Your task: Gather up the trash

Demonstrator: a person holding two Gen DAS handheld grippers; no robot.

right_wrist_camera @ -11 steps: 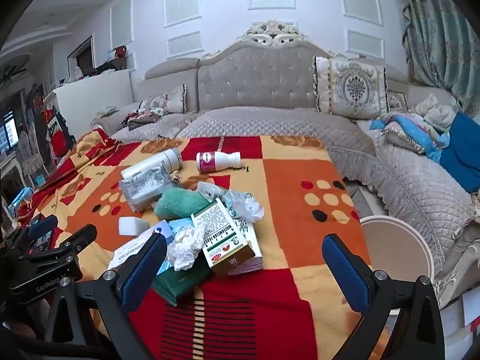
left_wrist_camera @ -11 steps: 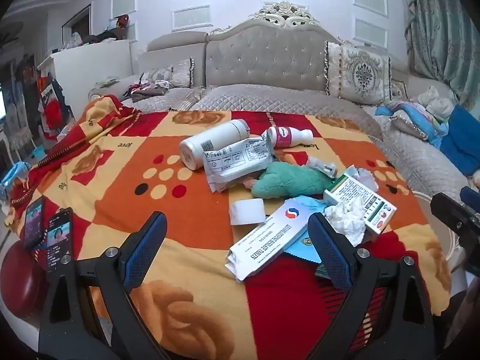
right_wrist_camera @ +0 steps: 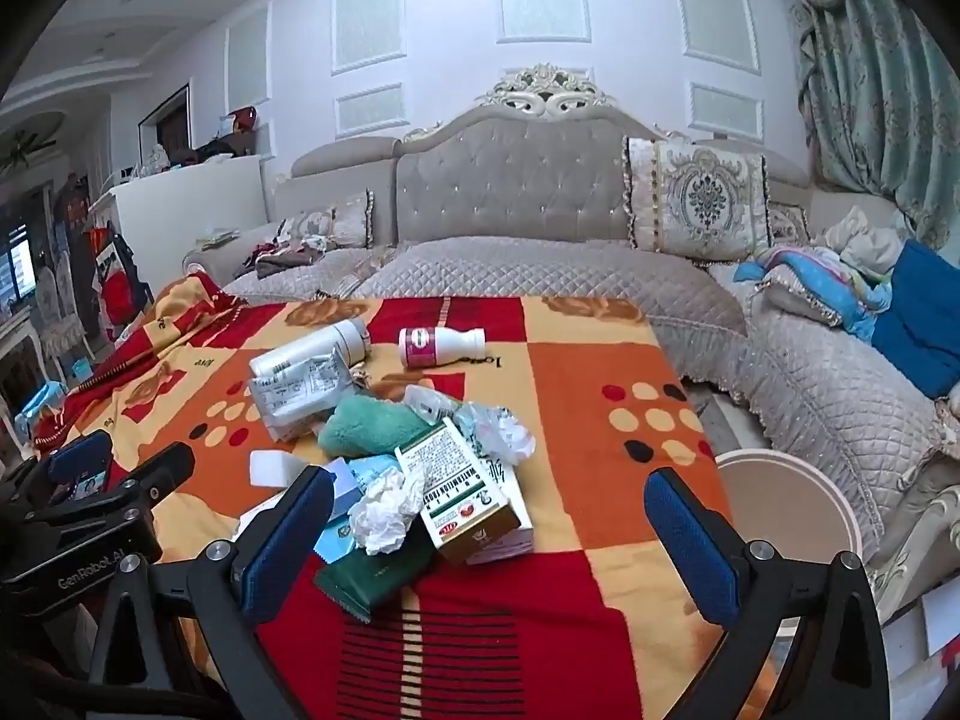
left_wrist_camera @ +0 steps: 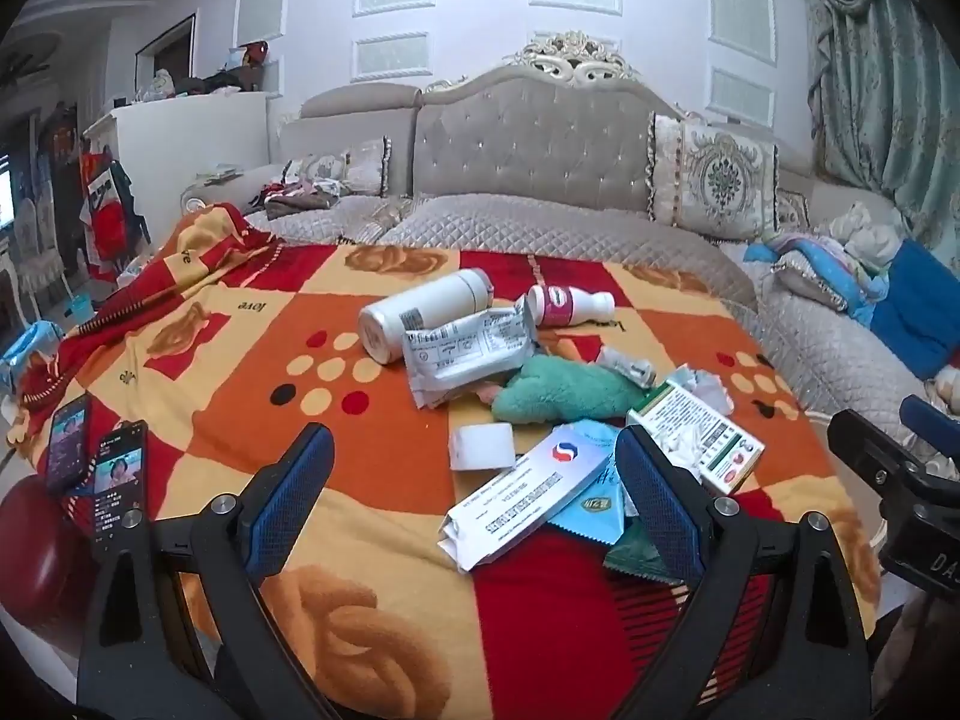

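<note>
The trash sits in one loose heap in the middle of the patterned blanket: a white bottle lying on its side, a small pink-labelled bottle beside it, a crinkled grey wrapper, a teal fluffy cloth, a long white carton, a green-printed box and a crumpled tissue resting against that box. A round pale bin stands off the blanket's right edge, near the sofa, well apart from the heap.

Compared with a moment ago almost nothing has shifted. Every piece lies where it did, and both views have only crept a touch closer to the pile. So I judge the collecting has not begun; this is the approach.

The left tongs point downward at the blanket's near half, jaws spread wide and empty, with the white carton showing between the pads but untouched. The right tongs hover just beside them, equally wide and holding nothing, framing the tissue and the green box. Each tool shows at the edge of the other's view, side by side.
</note>
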